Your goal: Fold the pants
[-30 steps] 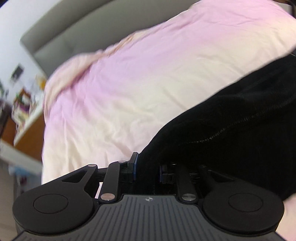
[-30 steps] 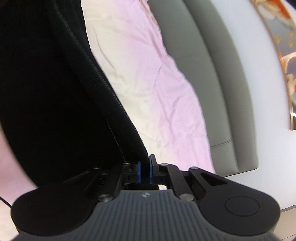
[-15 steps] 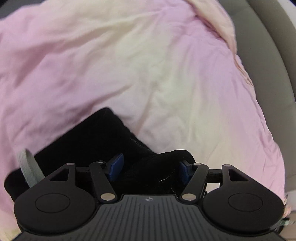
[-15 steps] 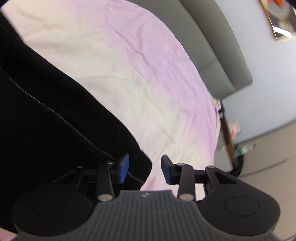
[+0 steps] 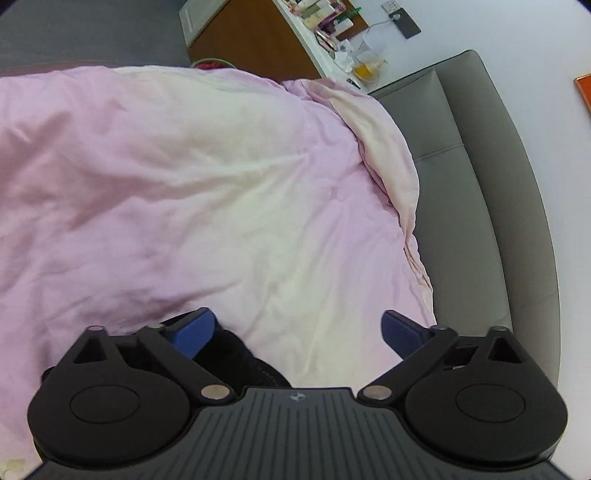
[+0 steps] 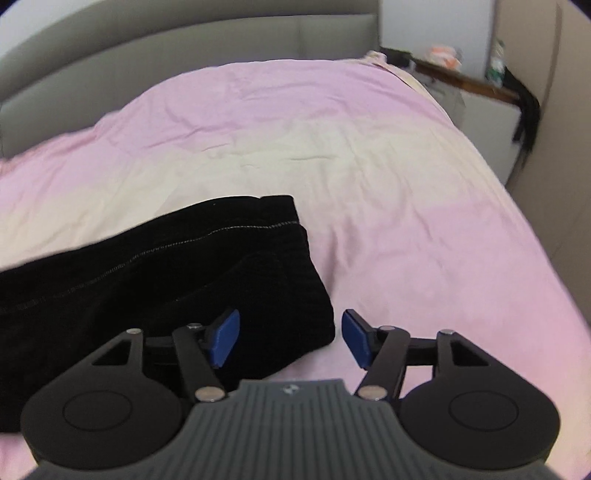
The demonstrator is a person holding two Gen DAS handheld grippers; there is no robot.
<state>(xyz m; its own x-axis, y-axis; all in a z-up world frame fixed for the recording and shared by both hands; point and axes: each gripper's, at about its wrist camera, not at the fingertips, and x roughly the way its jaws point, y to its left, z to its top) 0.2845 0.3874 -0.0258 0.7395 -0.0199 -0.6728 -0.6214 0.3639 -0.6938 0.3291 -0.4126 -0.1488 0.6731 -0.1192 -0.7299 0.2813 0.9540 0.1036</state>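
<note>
The black pants [image 6: 159,269] lie folded on the pink duvet [image 6: 369,177], stretching from the left edge to mid-frame in the right wrist view. My right gripper [image 6: 290,341] hovers over their near right corner with its jaws opening; the cloth edge lies below the gap and the blue pads do not press it. In the left wrist view only a small piece of the black pants [image 5: 240,363] shows by the left blue pad [image 5: 194,332]. My left gripper [image 5: 297,332] is opening wide over the pink duvet [image 5: 184,192], holding nothing.
A grey padded headboard [image 5: 476,177] runs along the duvet's right side in the left wrist view. Beyond it stands a cluttered white-topped desk [image 5: 332,33]. The right wrist view shows the headboard [image 6: 147,48] at the back and a side table [image 6: 465,81] at the far right.
Both grippers let go of the black pants and opened. Each rolled about a quarter turn and drew back, so the pants now lie flat on the duvet.
</note>
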